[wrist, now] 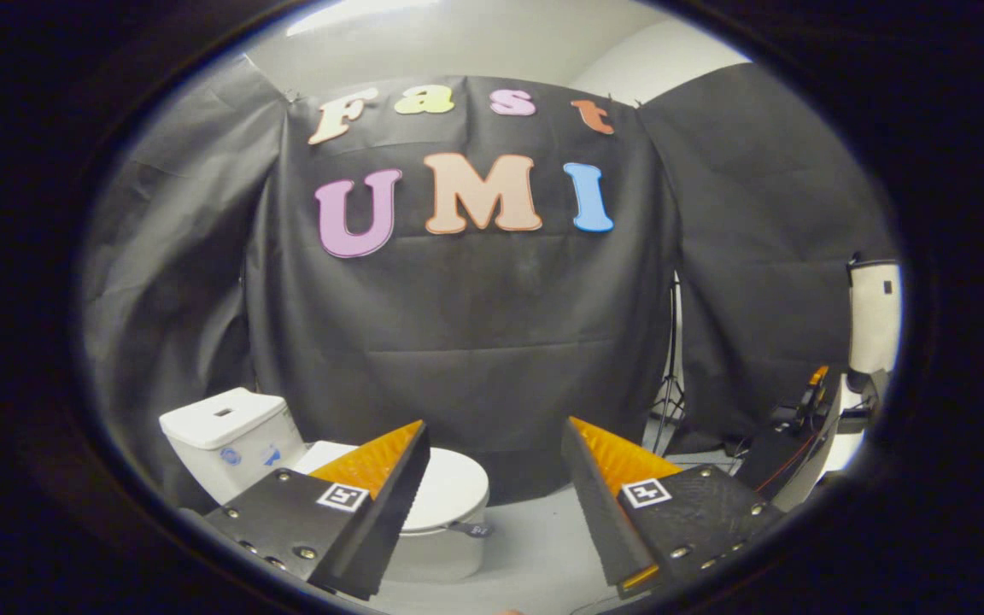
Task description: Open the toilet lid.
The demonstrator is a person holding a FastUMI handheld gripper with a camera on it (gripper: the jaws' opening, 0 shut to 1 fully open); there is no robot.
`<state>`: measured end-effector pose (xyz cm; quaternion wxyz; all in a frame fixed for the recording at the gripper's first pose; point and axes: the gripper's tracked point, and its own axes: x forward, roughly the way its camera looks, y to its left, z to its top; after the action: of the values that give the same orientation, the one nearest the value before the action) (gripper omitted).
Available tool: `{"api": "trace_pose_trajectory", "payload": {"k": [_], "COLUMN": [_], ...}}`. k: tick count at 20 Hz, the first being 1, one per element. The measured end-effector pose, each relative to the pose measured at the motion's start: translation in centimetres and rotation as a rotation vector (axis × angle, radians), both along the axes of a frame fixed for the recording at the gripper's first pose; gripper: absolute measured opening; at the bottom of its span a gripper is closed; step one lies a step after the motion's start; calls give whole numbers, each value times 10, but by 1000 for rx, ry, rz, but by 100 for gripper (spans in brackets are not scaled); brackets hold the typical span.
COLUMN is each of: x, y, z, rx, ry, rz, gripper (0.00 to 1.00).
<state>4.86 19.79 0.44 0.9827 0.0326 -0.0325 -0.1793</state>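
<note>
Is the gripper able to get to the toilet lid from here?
Probably yes. The gripper is open and holds nothing, and the lid lies shut beyond its left finger, with bare floor ahead. It needs to move left.

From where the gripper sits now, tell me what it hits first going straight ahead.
The open gripper points past the closed white toilet, which sits off behind one finger. Straight on, the gap looks free over the grey floor until the black cloth wall, though depth is unclear.
</note>
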Motion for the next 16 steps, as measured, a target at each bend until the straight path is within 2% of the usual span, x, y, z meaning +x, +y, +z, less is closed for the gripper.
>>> {"api": "trace_pose_trajectory", "payload": {"k": [3, 7, 13, 16], "x": [19, 47, 79, 99], "y": [5, 5, 13, 23], "z": [-2, -22, -50, -77], "rx": [31, 89, 285, 368], "ry": [-33, -42, -124, -116], "rz": [27, 18, 5, 4], "gripper": [93, 93, 93, 93]}}
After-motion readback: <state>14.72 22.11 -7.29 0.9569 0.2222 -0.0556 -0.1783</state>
